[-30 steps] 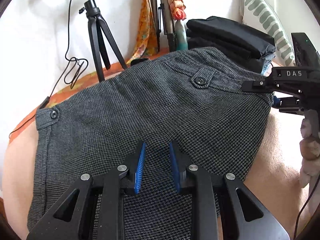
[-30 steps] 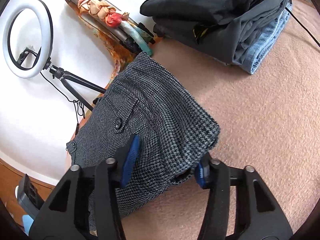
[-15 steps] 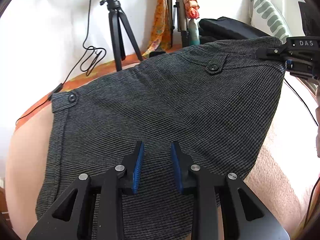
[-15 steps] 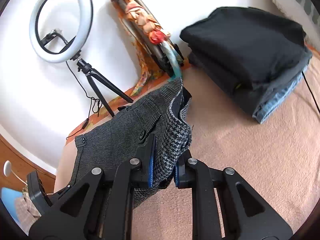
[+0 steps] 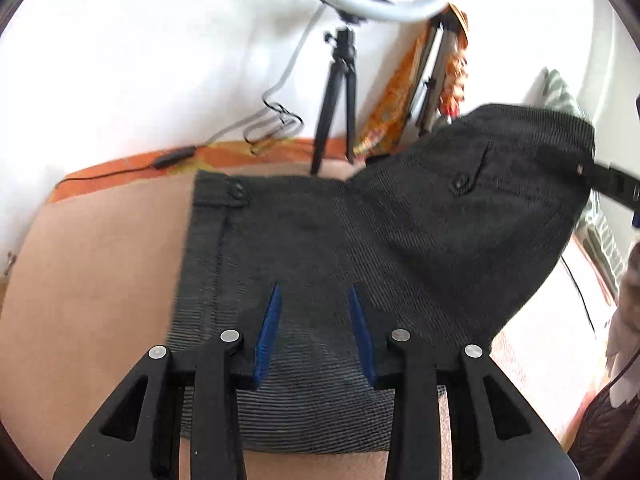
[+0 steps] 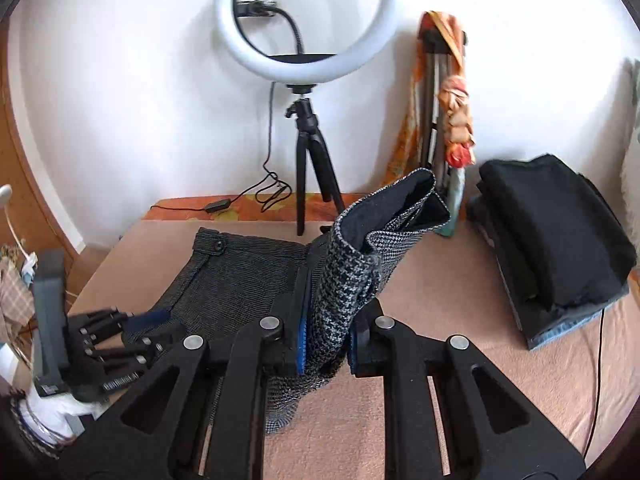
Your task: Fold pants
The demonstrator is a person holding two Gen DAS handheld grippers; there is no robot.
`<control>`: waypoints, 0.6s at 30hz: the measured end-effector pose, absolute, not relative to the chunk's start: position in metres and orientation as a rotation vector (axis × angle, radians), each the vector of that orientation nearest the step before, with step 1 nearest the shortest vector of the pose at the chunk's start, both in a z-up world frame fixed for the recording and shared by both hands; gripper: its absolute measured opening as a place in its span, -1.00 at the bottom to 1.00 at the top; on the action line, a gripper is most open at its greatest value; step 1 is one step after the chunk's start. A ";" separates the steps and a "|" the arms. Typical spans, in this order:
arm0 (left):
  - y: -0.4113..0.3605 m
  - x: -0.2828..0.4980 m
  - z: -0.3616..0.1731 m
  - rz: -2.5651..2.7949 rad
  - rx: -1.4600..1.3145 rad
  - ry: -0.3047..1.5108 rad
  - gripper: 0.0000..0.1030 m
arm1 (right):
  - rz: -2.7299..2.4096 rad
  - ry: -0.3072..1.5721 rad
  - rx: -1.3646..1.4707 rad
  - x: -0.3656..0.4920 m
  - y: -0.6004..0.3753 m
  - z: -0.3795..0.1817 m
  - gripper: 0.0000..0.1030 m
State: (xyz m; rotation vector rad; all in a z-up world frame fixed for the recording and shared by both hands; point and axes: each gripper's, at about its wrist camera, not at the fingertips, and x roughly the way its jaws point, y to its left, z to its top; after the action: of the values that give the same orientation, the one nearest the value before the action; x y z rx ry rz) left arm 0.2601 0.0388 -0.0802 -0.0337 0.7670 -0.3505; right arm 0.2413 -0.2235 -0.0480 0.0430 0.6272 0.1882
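Right wrist view: the right gripper (image 6: 325, 344), spread around the pants' (image 6: 240, 276) edge a second ago, now pinches it and has raised that side upright over the bed (image 6: 440, 360), inner lining showing. The rest lies flat near the bed's left edge. The left gripper (image 5: 316, 322) stays spread over the cloth, gripping nothing. The fold has likely begun; the raised side must carry across leftward.
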 end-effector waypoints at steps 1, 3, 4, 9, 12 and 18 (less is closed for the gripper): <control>0.053 0.257 -0.069 -0.320 -0.053 0.737 -0.31 | 0.203 0.627 0.014 0.241 -0.213 -0.046 -0.69; 0.086 0.252 -0.052 -0.261 -0.109 0.694 -0.28 | 0.229 0.623 -0.040 0.242 -0.190 -0.043 -0.69; 0.102 0.249 -0.046 -0.231 -0.148 0.678 -0.28 | 0.238 0.621 -0.070 0.242 -0.178 -0.042 -0.69; 0.168 0.238 -0.032 -0.123 -0.307 0.636 -0.28 | 0.299 0.635 -0.208 0.249 -0.119 -0.048 -0.69; 0.184 0.235 -0.030 -0.085 -0.290 0.630 -0.28 | 0.340 0.658 -0.273 0.256 -0.085 -0.059 -0.70; 0.201 0.231 -0.026 -0.070 -0.298 0.609 -0.28 | 0.418 0.739 -0.383 0.275 -0.018 -0.097 -0.73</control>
State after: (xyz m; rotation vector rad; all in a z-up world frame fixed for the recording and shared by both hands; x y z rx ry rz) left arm 0.2307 0.2010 -0.0264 -0.2978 0.6085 -0.0700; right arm 0.2755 -0.0177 -0.0968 -0.3830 0.7394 0.4180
